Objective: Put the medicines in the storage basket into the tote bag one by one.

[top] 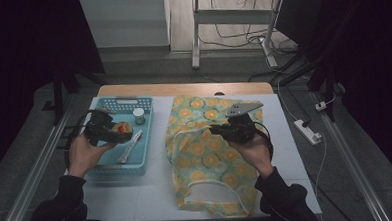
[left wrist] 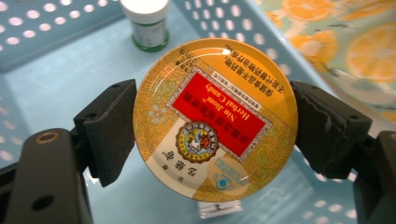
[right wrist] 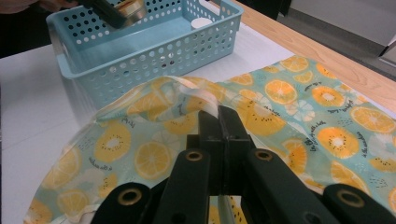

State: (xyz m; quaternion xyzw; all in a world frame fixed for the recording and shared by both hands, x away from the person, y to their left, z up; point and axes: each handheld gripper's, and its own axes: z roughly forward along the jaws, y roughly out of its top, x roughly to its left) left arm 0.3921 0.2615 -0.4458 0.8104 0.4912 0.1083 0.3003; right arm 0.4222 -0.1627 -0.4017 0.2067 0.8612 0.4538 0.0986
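Candy tin (left wrist: pixel 215 119) is being pinched by left gripper (left wrist: pixel 210 126) over basket (top: pixel 102 169), right gripper (right wrist: pixel 218 122) pinching bag (right wrist: pixel 299 121) rim, packing barely begun

Gripped candy tin (left wrist: pixel 215 119), lifted bag (right wrist: pixel 187 100)

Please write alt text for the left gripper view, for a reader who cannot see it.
The left claw grips a round yellow herbal candy tin by its edges, above the floor of a blue perforated basket. A small white-capped bottle stands behind it; orange-print fabric lies beyond the basket.
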